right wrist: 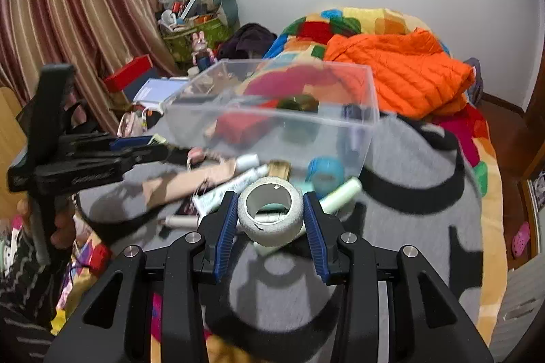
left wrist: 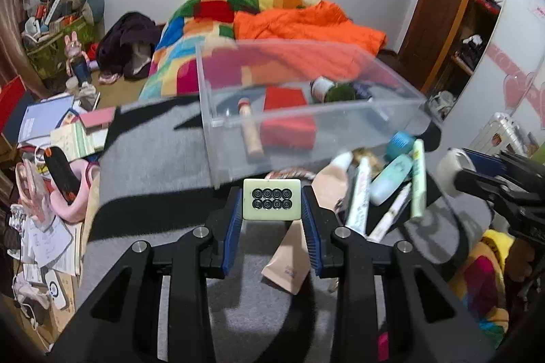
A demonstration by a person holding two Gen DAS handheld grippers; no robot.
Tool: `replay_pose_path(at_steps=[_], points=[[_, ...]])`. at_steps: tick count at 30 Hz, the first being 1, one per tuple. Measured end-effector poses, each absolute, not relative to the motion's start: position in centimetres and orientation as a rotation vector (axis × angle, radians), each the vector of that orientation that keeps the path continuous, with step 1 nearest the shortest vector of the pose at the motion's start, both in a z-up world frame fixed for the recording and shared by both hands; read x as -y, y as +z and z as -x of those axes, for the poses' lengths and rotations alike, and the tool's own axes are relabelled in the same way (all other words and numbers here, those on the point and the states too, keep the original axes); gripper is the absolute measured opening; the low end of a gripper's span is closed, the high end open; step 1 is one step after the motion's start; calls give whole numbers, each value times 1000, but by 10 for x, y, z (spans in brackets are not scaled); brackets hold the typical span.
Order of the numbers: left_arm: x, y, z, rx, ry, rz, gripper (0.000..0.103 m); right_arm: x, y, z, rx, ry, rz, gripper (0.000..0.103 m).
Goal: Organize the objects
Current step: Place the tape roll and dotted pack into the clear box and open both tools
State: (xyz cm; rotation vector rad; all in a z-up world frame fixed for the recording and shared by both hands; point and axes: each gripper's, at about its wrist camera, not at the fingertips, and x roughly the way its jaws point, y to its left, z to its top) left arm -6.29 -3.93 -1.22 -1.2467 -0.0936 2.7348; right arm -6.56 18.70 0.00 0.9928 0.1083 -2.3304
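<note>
The left claw grips a mahjong tile, the right claw a tape roll; the far clear box is partly filled, many tubes remain near.

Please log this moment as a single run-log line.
left gripper: shut on mahjong tile | right gripper: shut on tape roll | clear bin: ahead, partly filled

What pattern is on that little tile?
Eight black rings in two rows on the cream tile, best in the left wrist view.
</note>
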Motion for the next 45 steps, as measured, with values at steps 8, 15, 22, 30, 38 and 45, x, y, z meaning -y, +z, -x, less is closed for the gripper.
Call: replay_pose_path(at_steps=[8,15,22,30,38,45], points=[[41,23,64,113,2788,1106,33,-178,24,89,-116,-2388,-914,36],[43,37,78,117,2836,1061,33,-165,42,114,-105,-2425,-869,36],[45,31,103,105,2839,1116,33,-150,42,141,-120,-2428,-893,36],[45,4,134,81,2777,1272,33,-131,12,182,-148,-2409,-1043,36],[44,-5,149,93,2728,1331,33,-123,-18,209,-103,-2321,-1202,36],[44,-7,150,102,2726,1337,34,-117,-24,209,-142,-2305,-1237,36]])
